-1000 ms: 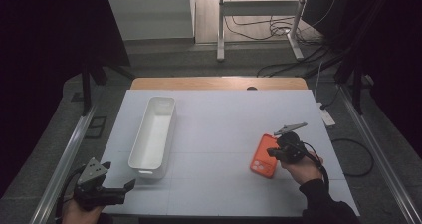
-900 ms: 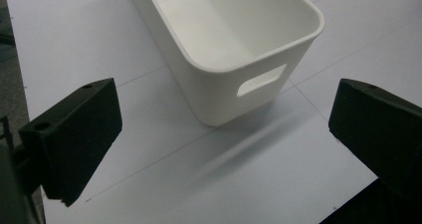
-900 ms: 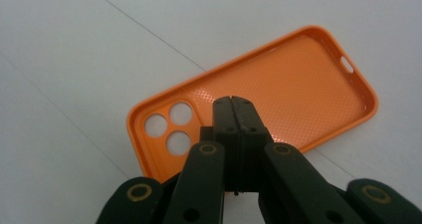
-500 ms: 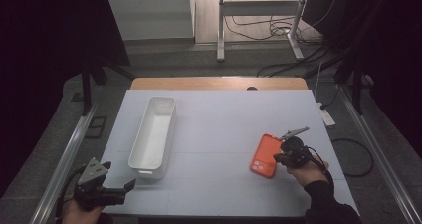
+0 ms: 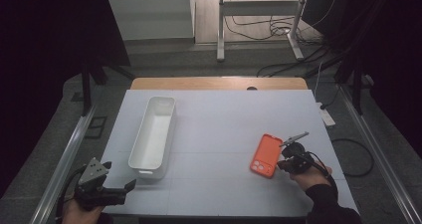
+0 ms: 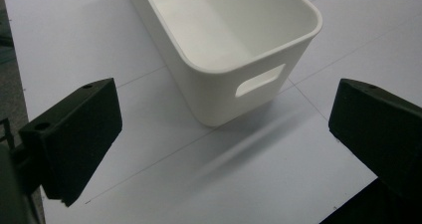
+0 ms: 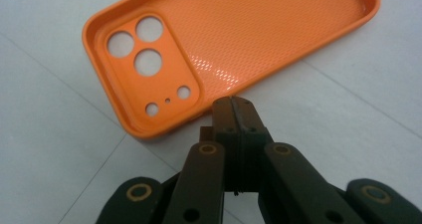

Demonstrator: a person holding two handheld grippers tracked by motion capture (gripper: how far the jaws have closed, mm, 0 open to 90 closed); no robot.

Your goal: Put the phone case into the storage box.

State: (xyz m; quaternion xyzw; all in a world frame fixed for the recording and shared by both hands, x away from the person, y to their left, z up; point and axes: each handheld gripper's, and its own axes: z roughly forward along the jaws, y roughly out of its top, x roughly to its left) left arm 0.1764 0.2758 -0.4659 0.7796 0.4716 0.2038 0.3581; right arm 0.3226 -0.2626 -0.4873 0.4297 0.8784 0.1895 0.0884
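Item: orange phone case [image 5: 266, 155], lying hollow side up on the white worktop [image 5: 224, 119], right of centre; my right gripper [image 7: 233, 104], jaws pressed together and empty, tip just beside its long edge. Left gripper [image 6: 219, 134], jaws wide, empty, facing the white bin [image 5: 153, 134]. Risk: closed jaws cannot pinch the thin rim; they may shove the case aside.
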